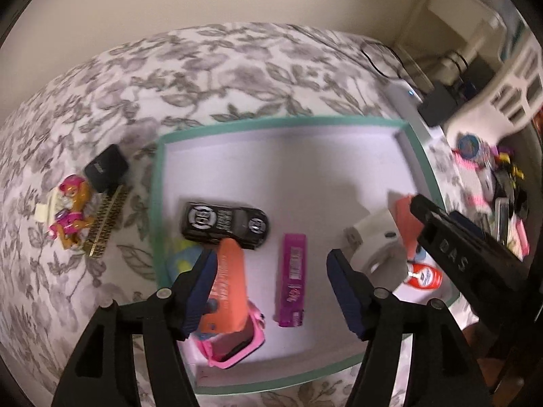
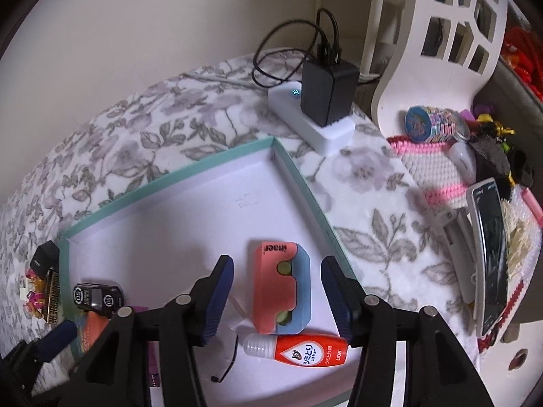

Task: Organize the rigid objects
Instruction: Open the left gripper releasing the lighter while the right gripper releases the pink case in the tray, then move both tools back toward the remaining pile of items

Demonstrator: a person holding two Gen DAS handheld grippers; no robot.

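A teal-rimmed white tray (image 1: pixel 163 183) lies on a floral cloth. In it are a black toy car (image 1: pixel 224 221), an orange case (image 1: pixel 228 281) over a pink object (image 1: pixel 237 349), a magenta lighter (image 1: pixel 292 278), a white block (image 1: pixel 375 237) and an orange bottle (image 1: pixel 426 273). My left gripper (image 1: pixel 271 268) is open above the lighter. My right gripper (image 2: pixel 276 295) is open over a coral-and-blue case (image 2: pixel 283 288), just behind the orange bottle (image 2: pixel 305 347). The tray rim shows in the right wrist view (image 2: pixel 298 176).
Left of the tray lie a pup figurine (image 1: pixel 69 210), a black cube (image 1: pixel 106 167) and a gold comb (image 1: pixel 107 220). A white power strip with a black adapter (image 2: pixel 327 96) sits behind the tray. To the right are a white chair (image 2: pixel 431 64), a knit mat (image 2: pixel 431 169) with clutter and a phone (image 2: pixel 492 264).
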